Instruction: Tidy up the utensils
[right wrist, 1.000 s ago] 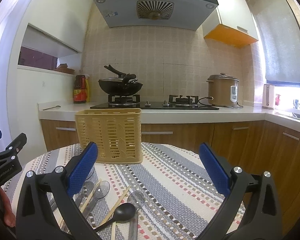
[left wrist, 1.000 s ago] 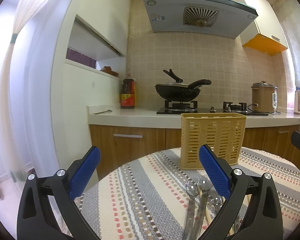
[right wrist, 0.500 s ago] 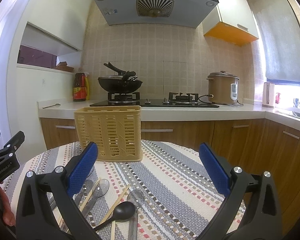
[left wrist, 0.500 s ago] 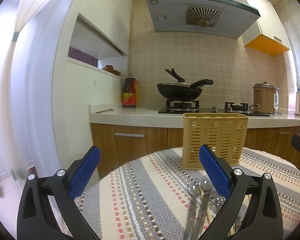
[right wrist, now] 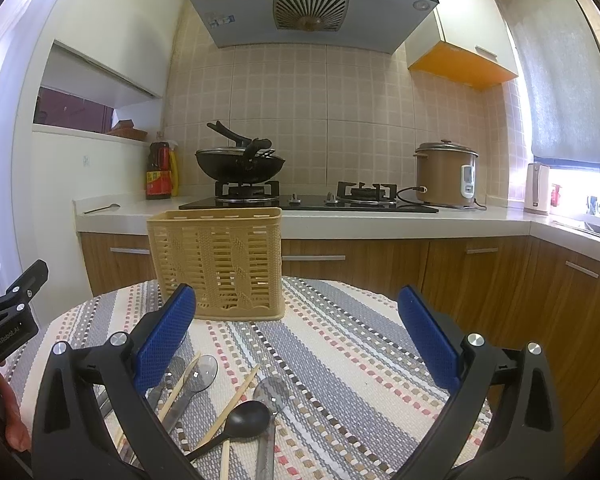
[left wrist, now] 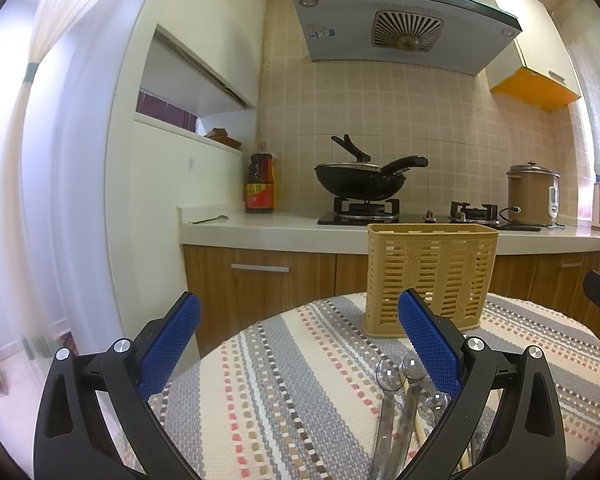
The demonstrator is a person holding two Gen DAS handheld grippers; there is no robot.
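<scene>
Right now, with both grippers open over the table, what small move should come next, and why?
Probably lower the right gripper onto the black spoon: the holder looks empty, and the spoon lies loose on the tablecloth just below its open jaws.

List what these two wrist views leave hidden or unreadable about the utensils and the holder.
- Left wrist view: the clear spoons have handles cut off by the bottom edge; the right finger covers the utensils beyond them.
- Right wrist view: the black spoon handle and chopsticks run behind the gripper frame.
- Both views: the inside of the slatted holder cannot be made out.
</scene>
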